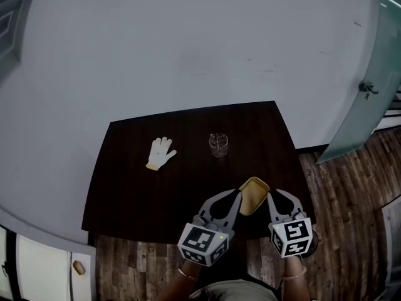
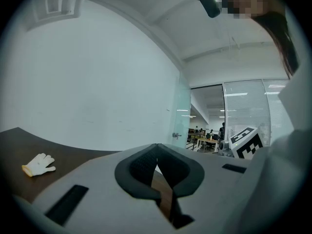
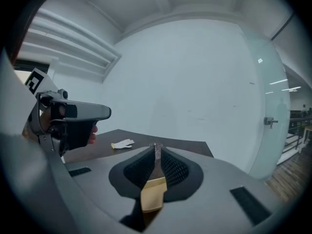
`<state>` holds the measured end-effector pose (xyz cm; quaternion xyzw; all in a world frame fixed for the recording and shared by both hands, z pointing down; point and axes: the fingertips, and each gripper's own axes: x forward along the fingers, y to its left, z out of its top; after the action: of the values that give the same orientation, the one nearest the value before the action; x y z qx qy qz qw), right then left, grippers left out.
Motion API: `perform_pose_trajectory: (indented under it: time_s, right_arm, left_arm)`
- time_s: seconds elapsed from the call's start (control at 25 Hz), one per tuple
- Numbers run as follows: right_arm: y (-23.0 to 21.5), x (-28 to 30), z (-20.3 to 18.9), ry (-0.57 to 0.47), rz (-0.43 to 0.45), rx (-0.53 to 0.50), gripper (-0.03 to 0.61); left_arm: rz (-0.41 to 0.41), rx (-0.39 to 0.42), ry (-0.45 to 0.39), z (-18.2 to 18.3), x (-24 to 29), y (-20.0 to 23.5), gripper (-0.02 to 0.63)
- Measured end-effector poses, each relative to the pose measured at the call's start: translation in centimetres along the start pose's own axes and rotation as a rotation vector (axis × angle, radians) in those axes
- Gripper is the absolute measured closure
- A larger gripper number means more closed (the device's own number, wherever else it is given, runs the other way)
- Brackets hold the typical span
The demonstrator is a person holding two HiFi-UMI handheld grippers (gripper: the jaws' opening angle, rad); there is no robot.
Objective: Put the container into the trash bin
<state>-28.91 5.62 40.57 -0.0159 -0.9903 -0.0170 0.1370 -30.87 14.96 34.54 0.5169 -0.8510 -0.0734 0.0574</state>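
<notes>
Right claw (image 3: 155,151) clamps yellow container (image 3: 152,194), only narrow strip showing; left claw (image 2: 157,149) closed, empty.

The container (image 3: 153,195) shows in the right gripper view only as a yellow strip between the closed jaws of the right gripper (image 3: 156,155). The gripper body hides the remainder, and of the glass (image 3: 156,148) only the rim clears the jaw tips. In the head view, a dark round object (image 1: 311,238) behind the right gripper is mostly covered and cannot be identified, and the lower edge cuts off the forearms (image 1: 188,274).
</notes>
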Motion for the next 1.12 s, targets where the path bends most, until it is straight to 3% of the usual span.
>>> perform_pose_trajectory:
  time_s: [0.48,1.12]
  right_arm:
    - [-3.3,8.3,-4.7,0.186,-0.198,0.076,0.508]
    - [-7.6,13.3,-14.2,0.381,-0.266,0.191,0.465]
  left_arm:
    - [-0.110,-0.007,0.067,-2.8,5.4,8.5,0.595]
    - [-0.096,-0.018,0.083,-7.1,11.6,10.7,0.595]
